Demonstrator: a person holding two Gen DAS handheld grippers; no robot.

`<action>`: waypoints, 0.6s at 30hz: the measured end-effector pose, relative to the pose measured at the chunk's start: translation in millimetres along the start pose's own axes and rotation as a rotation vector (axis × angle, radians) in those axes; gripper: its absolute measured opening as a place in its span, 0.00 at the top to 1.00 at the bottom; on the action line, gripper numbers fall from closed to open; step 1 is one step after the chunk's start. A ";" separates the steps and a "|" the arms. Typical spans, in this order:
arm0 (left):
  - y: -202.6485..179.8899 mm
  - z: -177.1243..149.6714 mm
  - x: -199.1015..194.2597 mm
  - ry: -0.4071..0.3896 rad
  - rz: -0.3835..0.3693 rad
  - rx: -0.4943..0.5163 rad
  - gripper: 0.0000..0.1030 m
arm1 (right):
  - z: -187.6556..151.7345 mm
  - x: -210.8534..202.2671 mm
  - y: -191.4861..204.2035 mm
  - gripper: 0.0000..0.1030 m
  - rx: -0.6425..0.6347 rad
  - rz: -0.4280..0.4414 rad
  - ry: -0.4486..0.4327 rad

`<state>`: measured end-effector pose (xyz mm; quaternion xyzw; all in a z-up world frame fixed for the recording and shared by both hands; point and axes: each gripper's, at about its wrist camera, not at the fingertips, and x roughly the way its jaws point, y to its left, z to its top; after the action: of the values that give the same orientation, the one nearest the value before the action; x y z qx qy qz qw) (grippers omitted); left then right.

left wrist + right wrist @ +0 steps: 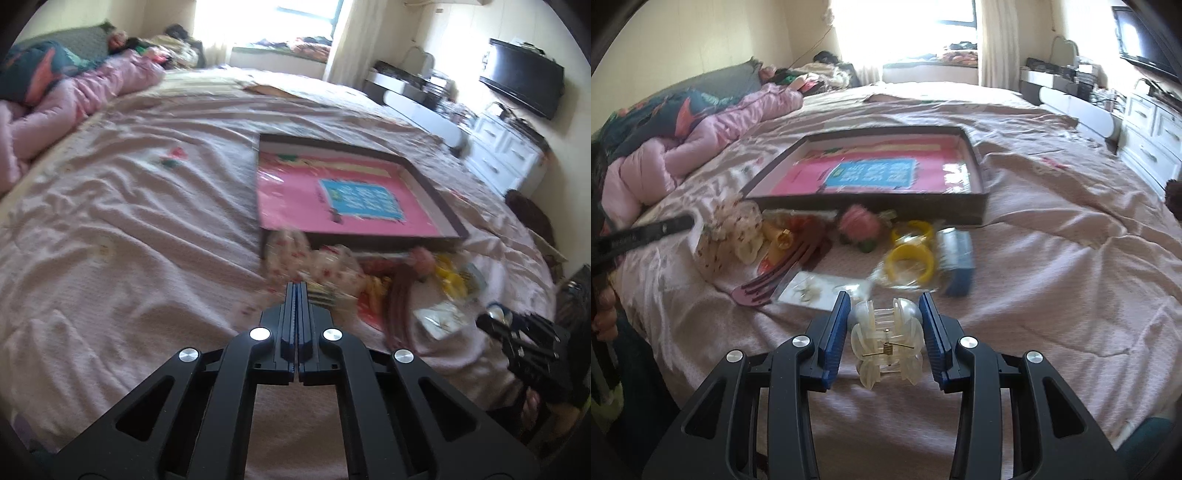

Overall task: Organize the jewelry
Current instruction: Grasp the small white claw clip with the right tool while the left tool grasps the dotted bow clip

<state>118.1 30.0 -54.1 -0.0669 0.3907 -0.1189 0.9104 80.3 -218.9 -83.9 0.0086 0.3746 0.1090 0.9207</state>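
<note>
A shallow dark box [871, 208] with a pink lining lies open on the bed; it also shows in the left wrist view [439, 206]. In front of it lies a pile of accessories: a floral scrunchie [727, 232], yellow bangles [910, 254], a pink flower piece [858, 227], a brown comb [783, 273], a card of earrings [812, 291] and a blue box [956, 262]. My right gripper [884, 306] is shut on a translucent pearl hair claw [886, 339], held above the bed near the pile. My left gripper [296, 286] is shut and empty, just short of the pile.
The bed is covered by a wrinkled pink sheet [129, 229]. Pink quilts and pillows [701, 140] lie at the far left. A white dresser [502, 155] and a TV [524, 86] stand to the right of the bed.
</note>
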 end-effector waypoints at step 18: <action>-14.4 1.2 34.8 0.069 0.118 0.111 0.70 | 26.3 -23.4 -14.9 0.64 0.030 0.022 -0.096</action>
<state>139.8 6.8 -74.4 0.0110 0.4181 -0.0890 0.9040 85.1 -236.5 -50.4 0.0319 0.3317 0.1128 0.9361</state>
